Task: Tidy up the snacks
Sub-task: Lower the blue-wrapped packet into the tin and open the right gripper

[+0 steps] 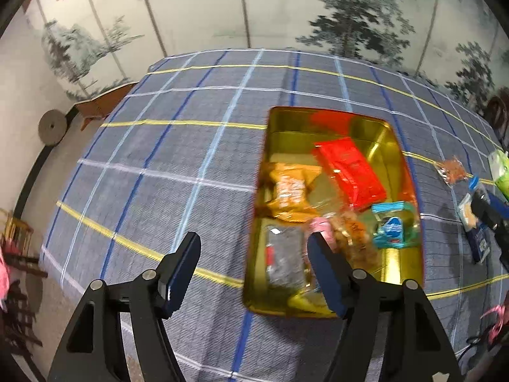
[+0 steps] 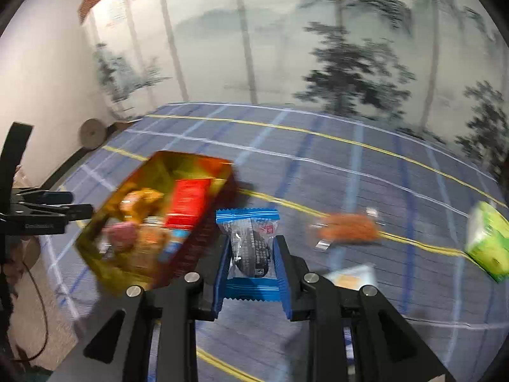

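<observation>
A gold tin tray (image 1: 410, 172) (image 2: 219, 164) lies on the checked cloth and holds several snack packets: a red one (image 1: 350, 172), an orange one (image 1: 288, 189), a teal one (image 1: 391, 227) and a clear dark one (image 1: 283, 261). My left gripper (image 1: 253, 275) hovers over the tray's near left corner, open, with nothing between its fingers. My right gripper (image 2: 251, 275) is shut on a blue-edged clear packet (image 2: 249, 248) with a dark cookie inside, held above the cloth just right of the tray. The right gripper (image 1: 490, 222) also shows at the left wrist view's right edge.
An orange snack in clear wrap (image 2: 346, 229) (image 1: 453, 170), a green box (image 2: 488, 242) (image 1: 501, 172) and a pale packet (image 2: 351, 278) lie on the cloth right of the tray. The cloth left of and beyond the tray is bare. A painted screen stands behind.
</observation>
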`<state>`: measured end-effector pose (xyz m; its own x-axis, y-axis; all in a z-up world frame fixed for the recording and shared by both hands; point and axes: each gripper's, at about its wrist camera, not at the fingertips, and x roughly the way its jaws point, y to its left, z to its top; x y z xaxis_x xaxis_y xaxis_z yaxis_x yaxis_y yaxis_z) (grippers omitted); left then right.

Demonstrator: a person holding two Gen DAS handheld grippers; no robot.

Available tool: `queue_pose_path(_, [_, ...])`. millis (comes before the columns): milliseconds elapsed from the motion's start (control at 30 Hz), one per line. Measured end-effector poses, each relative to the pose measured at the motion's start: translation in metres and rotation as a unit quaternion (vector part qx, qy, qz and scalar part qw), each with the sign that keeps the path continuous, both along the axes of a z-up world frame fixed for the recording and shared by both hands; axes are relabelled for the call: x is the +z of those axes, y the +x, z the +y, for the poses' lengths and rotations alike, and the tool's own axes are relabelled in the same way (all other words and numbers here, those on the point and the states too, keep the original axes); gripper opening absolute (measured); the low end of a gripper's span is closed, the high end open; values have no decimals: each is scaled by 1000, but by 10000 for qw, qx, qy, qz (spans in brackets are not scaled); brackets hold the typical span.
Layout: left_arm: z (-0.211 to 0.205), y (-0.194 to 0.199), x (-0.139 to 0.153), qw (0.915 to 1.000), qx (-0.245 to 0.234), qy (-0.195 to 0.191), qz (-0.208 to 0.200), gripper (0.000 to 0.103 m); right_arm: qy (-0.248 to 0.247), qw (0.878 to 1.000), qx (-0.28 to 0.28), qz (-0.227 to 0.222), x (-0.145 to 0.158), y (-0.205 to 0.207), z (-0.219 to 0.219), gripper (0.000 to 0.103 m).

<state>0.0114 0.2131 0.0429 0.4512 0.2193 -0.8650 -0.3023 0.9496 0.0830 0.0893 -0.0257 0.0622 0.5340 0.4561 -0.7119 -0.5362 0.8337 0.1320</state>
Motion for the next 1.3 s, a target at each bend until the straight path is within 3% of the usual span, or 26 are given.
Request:
queue_pose_path(333, [29, -24, -6, 9988, 473, -98, 55, 67, 94, 9964, 834, 148, -10, -19, 78, 27])
queue_pose_path(667, [48, -40, -9, 9968, 776, -115, 137, 67, -102, 9935, 1100, 265, -21, -26, 108, 27])
queue_pose_path(1300, [55, -49, -17, 9958, 877, -136, 235, 67, -435, 9908, 1208, 421, -43, -19, 134, 28])
